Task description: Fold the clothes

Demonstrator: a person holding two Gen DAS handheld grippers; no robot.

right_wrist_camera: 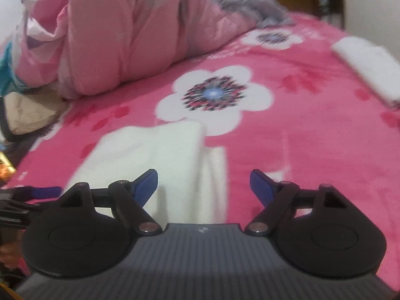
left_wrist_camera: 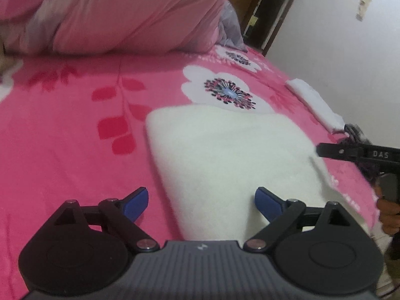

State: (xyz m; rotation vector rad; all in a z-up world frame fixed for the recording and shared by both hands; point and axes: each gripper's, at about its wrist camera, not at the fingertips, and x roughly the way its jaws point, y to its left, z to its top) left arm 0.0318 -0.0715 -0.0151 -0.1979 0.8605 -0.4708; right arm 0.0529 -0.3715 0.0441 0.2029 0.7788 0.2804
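Note:
A white fluffy garment (left_wrist_camera: 225, 155) lies folded on the pink flowered bedspread (left_wrist_camera: 75, 125). My left gripper (left_wrist_camera: 201, 203) hovers open over its near left edge, blue pads wide apart, nothing between them. In the right wrist view the same white garment (right_wrist_camera: 155, 155) shows a folded layer on top and a lower flap to the right. My right gripper (right_wrist_camera: 203, 186) stands open above its near right corner, empty. The right gripper's black arm (left_wrist_camera: 360, 153) reaches in from the right in the left wrist view. The left gripper's blue tip (right_wrist_camera: 47, 192) shows at the left.
A second folded white piece (left_wrist_camera: 315, 103) (right_wrist_camera: 370, 67) lies by the bed's right edge near the wall. A pink quilt (left_wrist_camera: 130, 15) (right_wrist_camera: 120, 37) is heaped at the back. A grey cloth (right_wrist_camera: 250, 2) lies behind it. A beige item (right_wrist_camera: 30, 112) sits far left.

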